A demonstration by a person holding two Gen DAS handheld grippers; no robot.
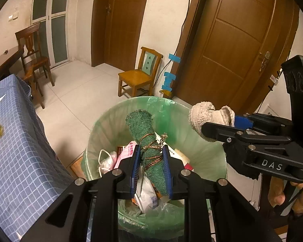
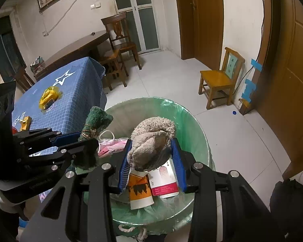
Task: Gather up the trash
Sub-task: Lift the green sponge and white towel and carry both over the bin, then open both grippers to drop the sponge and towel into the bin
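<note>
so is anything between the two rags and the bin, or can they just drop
Nothing visible blocks them. The green rag in the left tongs and the beige rag in the right tongs both hang over the open bin, above earlier trash.

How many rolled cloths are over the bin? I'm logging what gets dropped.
2: green cloth in the left tool; beige cloth in the right tool.
</note>
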